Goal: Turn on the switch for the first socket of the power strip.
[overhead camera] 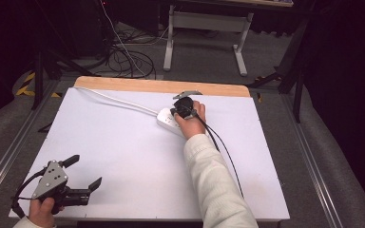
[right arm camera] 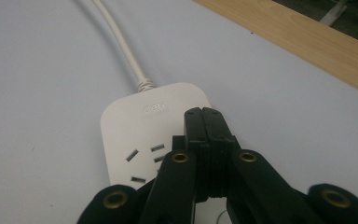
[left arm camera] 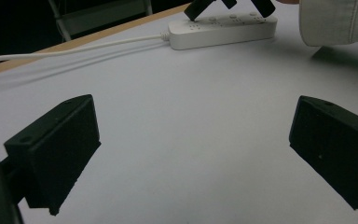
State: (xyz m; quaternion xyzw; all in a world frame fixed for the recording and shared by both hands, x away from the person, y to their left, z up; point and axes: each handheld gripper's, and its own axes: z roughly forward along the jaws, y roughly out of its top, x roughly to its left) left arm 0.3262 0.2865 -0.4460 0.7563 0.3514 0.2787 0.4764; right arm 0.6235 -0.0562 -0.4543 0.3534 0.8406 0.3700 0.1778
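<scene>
Currently the right gripper point(overhead camera: 177, 111) sits over the power strip point(overhead camera: 167, 119), on the far half of the white board point(overhead camera: 123, 156), a little right of its middle. Seen from the right gripper view, the gripper point(right arm camera: 202, 113) has its two black jaws pressed flat together with nothing between them, tips hovering over or resting on the strip point(right arm camera: 140, 135) just beside a three-slot socket point(right arm camera: 144, 161); contact cannot be told. Strip is white, flat on the board, long axis running diagonally in the high view. Its white cord point(overhead camera: 116, 100) leaves the strip's far-left end and runs left along the board toward the far-left corner. Person's right hand point(overhead camera: 190, 124) wraps the gripper body just on the near side of the strip; cream sleeve point(overhead camera: 214, 185) leads back from the strip to the near edge. Black cable point(overhead camera: 223, 152) trails from that gripper, right of the sleeve. Left gripper point(overhead camera: 85, 172) is well apart from the strip, at the board's near-left corner, held by the left hand point(overhead camera: 40, 211); its jaws stand wide apart and empty, pointing roughly toward the strip. Left gripper view shows bare board between the jaws, with the strip point(left arm camera: 223, 31) far ahead and the right gripper point(left arm camera: 230, 5) on top of it. Wooden table edge point(overhead camera: 161, 86) runs just beyond the strip.
</scene>
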